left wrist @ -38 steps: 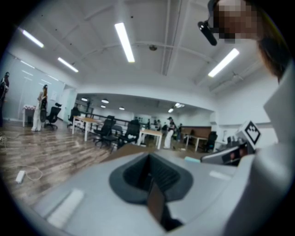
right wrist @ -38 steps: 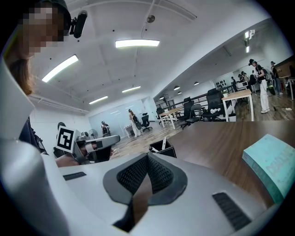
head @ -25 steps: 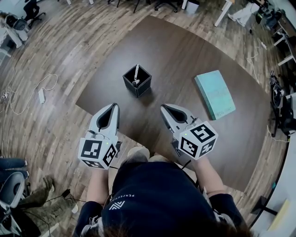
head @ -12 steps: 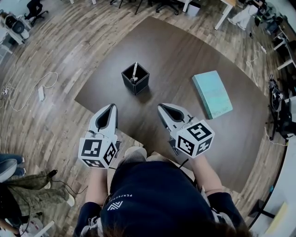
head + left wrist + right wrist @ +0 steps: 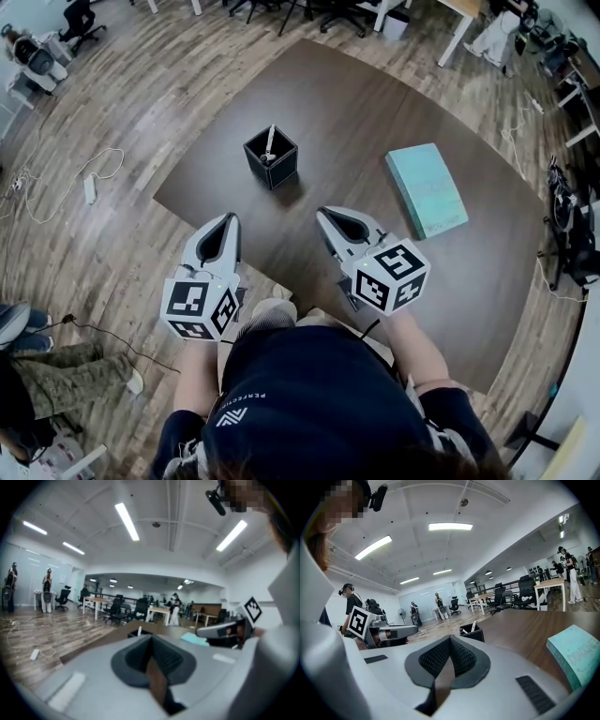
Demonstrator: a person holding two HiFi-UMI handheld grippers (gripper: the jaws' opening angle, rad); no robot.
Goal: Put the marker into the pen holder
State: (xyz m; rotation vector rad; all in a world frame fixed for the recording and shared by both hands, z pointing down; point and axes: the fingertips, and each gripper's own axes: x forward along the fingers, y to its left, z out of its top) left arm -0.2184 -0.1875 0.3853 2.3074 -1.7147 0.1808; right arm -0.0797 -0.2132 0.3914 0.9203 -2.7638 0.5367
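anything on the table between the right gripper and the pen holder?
Nothing. The head view shows only bare table between the right gripper and the pen holder, marker already inside it. The teal book lies off to the side.

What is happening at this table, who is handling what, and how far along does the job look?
A person holds a two-jaw gripper in each hand, close to the body near the front edge of the dark table. The left gripper and the right gripper are both shut and hold nothing. The white marker stands inside the black pen holder further out, so the job looks done. A teal book lies to the right, apart from both grippers.
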